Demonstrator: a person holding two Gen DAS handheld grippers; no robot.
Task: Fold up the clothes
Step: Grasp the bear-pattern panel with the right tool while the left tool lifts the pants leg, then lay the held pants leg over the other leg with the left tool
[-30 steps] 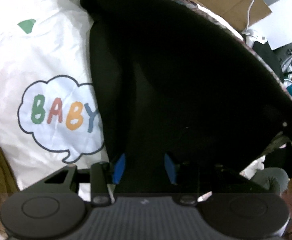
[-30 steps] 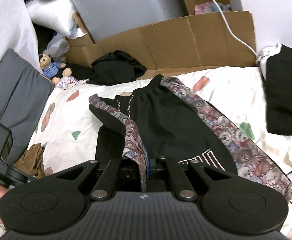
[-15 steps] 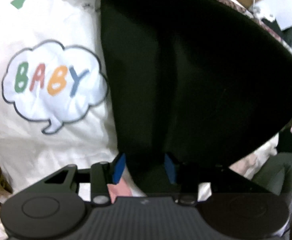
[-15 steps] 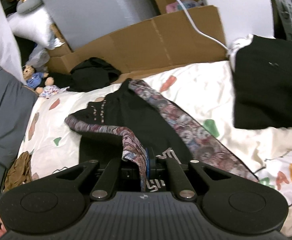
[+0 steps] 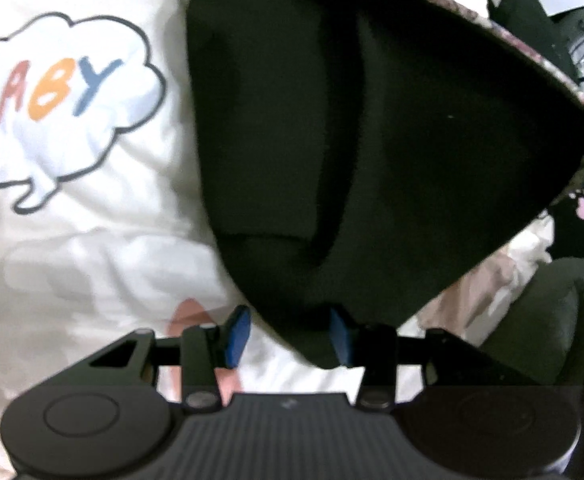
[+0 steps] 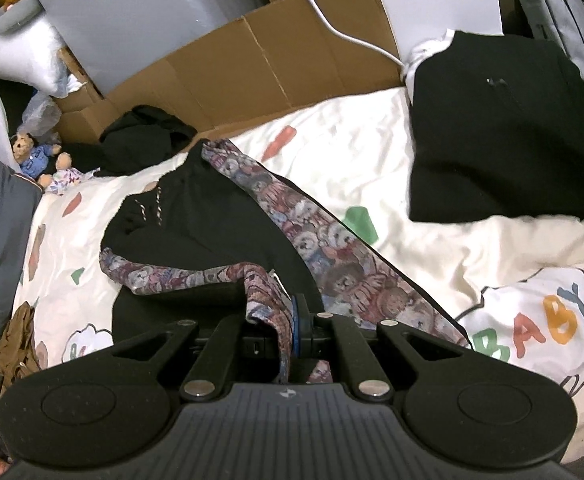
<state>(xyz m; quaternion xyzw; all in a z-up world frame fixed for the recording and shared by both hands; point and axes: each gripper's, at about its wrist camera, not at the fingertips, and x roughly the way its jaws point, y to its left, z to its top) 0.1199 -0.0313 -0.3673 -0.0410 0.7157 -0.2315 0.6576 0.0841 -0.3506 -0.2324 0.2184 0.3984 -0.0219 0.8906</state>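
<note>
Your right gripper (image 6: pixel 288 332) pinches the pants' (image 6: pixel 220 232) woven bear-print stripe. Your left gripper (image 5: pixel 288 334), jaws apart, has matte black cloth (image 5: pixel 371 140) draped between them

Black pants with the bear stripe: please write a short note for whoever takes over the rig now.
Right tongs: shut on the bear-print stripe of the black pants, lifting one leg.
Left tongs: open; a black cloth corner hangs between the pads, unclamped.
Pants lie on the white sheet; a folded black garment sits far right.
Done: fold begun. Left: lay the leg flat, fold again.
</note>
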